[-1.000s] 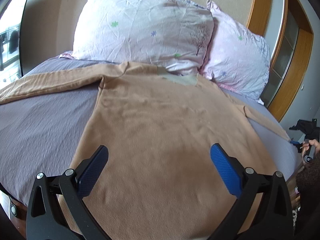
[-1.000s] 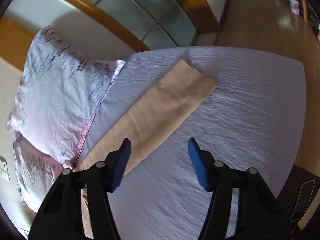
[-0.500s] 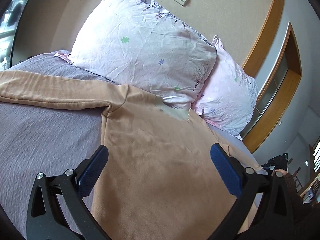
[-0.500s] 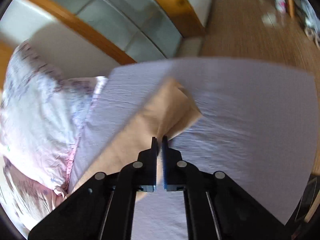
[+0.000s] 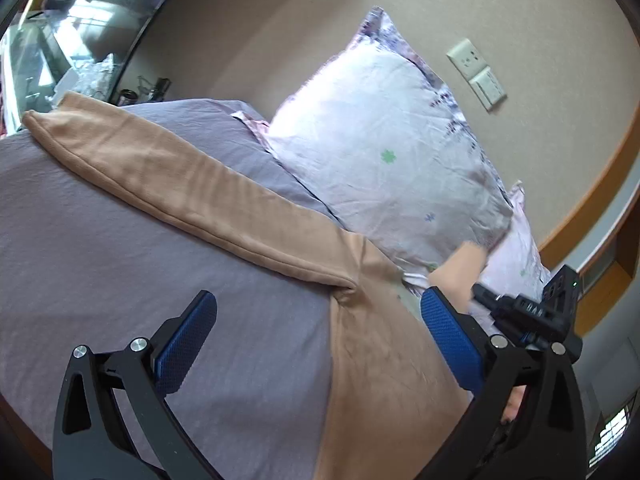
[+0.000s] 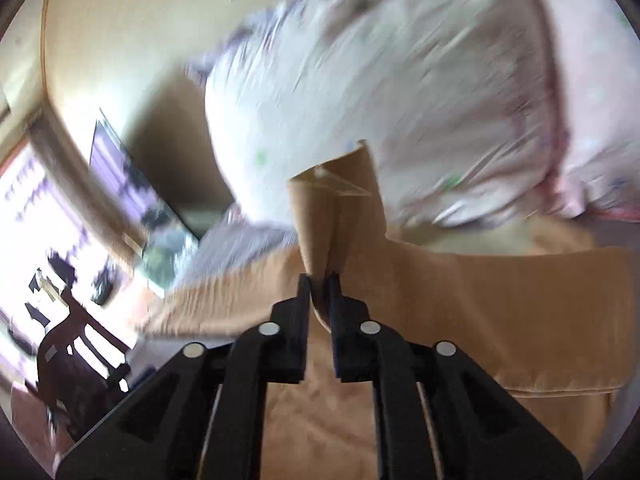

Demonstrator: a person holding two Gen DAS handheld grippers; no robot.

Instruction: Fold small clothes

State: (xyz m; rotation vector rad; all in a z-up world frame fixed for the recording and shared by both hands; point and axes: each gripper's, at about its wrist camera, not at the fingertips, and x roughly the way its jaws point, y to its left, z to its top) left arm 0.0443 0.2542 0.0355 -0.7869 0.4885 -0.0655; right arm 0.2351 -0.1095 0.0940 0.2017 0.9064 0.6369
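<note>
- The tan long-sleeved fleece shirt [image 5: 372, 364] lies flat on the bed's grey-lilac sheet [image 5: 120, 280], with its collar end toward the large white floral pillow [image 5: 384, 148].
- One tan sleeve [image 5: 168, 184] of the shirt stretches straight out from the shoulder across the sheet, away from the pillow, and its cuff lies near the far edge of the bed.
- The left gripper [image 5: 316, 344] hovers over the shirt's shoulder seam with its blue-padded fingers [image 5: 184, 344] spread wide; nothing sits between them.
- The right gripper [image 6: 319, 280] has its black fingers drawn nearly together, and a fold of the tan fabric is pinched between the tips.
- The other sleeve's cuff end [image 6: 340, 208] stands up from the right gripper's tips in front of the pillow [image 6: 400, 92], lifted clear of the shirt body [image 6: 480, 304] below.
- In the left wrist view, the right gripper's black body [image 5: 532, 312] appears just beside the pillow's lower corner, with a piece of the tan cloth [image 5: 460, 268] at its tip.
- A second, pinkish pillow [image 5: 520, 256] lies behind the large pillow, partly hidden.
- A white wall socket and switch plate [image 5: 476, 72] are mounted on the beige wall above the pillow.
- The right wrist view is motion-blurred; fine detail beyond the sleeve cannot be made out.
</note>
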